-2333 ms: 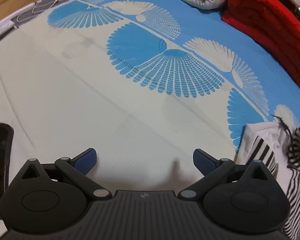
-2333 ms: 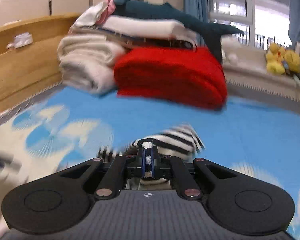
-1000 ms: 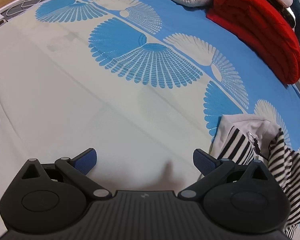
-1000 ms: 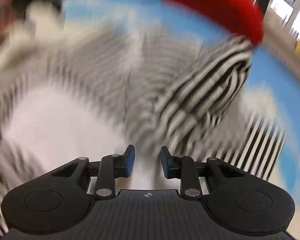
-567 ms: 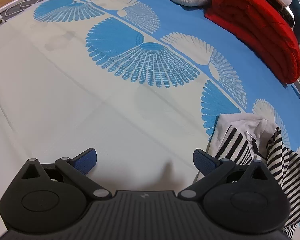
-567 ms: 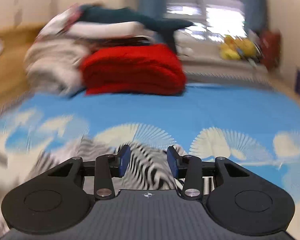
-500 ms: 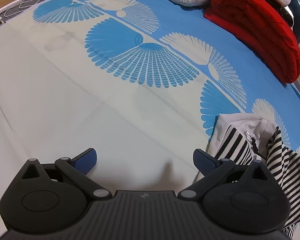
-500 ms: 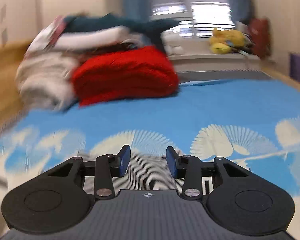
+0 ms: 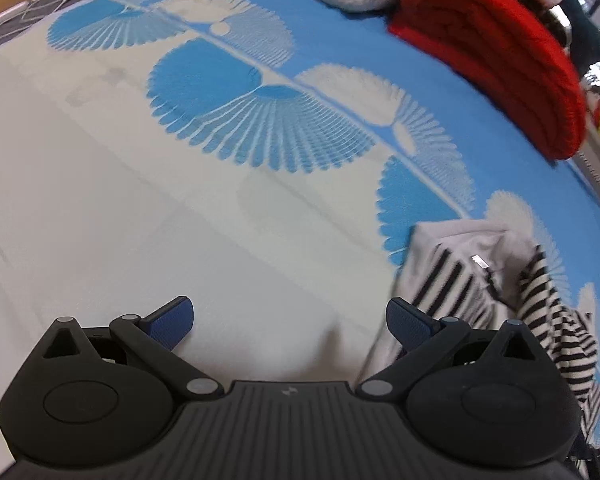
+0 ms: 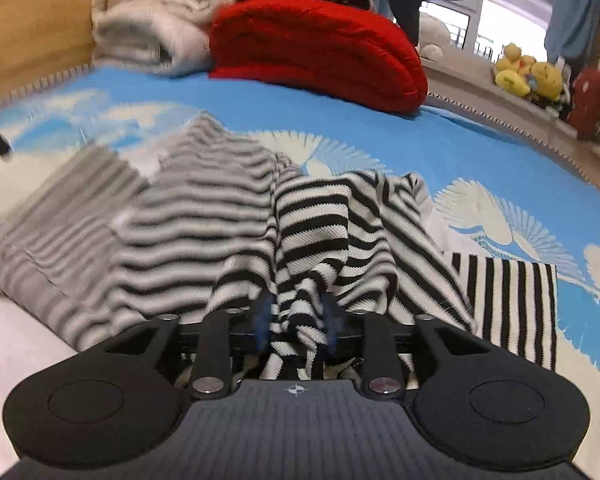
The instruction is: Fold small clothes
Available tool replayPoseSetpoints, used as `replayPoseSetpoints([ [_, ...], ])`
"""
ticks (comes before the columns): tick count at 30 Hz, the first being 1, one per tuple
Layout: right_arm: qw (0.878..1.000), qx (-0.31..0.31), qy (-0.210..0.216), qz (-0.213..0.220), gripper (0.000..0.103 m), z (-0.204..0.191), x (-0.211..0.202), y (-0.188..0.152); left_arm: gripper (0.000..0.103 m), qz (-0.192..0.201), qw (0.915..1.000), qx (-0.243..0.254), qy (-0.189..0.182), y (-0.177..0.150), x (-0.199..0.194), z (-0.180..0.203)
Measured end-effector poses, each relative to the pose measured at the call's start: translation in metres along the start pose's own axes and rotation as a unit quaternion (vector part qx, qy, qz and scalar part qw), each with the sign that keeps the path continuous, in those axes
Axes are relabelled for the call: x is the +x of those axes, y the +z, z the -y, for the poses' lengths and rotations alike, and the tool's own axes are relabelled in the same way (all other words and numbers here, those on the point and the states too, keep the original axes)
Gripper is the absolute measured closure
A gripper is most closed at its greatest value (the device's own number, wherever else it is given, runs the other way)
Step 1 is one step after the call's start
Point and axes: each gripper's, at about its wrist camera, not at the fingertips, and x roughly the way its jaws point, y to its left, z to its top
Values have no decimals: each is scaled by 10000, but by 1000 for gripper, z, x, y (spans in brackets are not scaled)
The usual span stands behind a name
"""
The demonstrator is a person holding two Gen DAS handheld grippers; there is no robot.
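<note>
On the bedspread [image 9: 100, 200], right gripper [image 10: 296, 316] pinching striped garment [image 10: 312, 216] (bunched), left gripper [image 9: 290, 316] jaws wide, empty.

Left gripper [image 9: 288, 320]: my body was matte black, with a ribbed centre plate bearing a small pale emblem.
Side housings: rounded, each with a shallow disc.
Linkage arms: black, with silver rivets.
Fingers [image 9: 172, 318]: tipped with dark blue textured pads.
Right gripper [image 10: 296, 320]: same black build, blue pads, crosshair-like mark.
</note>
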Motion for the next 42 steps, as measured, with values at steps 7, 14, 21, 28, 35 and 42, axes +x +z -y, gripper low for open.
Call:
replayPoseSetpoints([
  [7,9915,1253,-64,334,59,83,-22,48,0,188,9945,494,-901,11,-12,60],
  [14,9733,2241,279,-403,68,141,72,93,0,-510,9710,1251,-1971,36,38,186],
  [21,9453,3077,643,-873,99,151,147,81,100,-810,9664,1893,-1537,26,115,251],
  [28,9501,3060,443,-418,102,167,150,53,99,-566,9789,1104,-1622,35,154,205],
  [35,9645,2627,34,-271,56,151,112,63,11,-118,9794,1201,-1622,26,96,196],
  [42,9931,1001,577,-204,54,84,23,37,2,-27,9590,2349,-1588,-50,54,195],
])
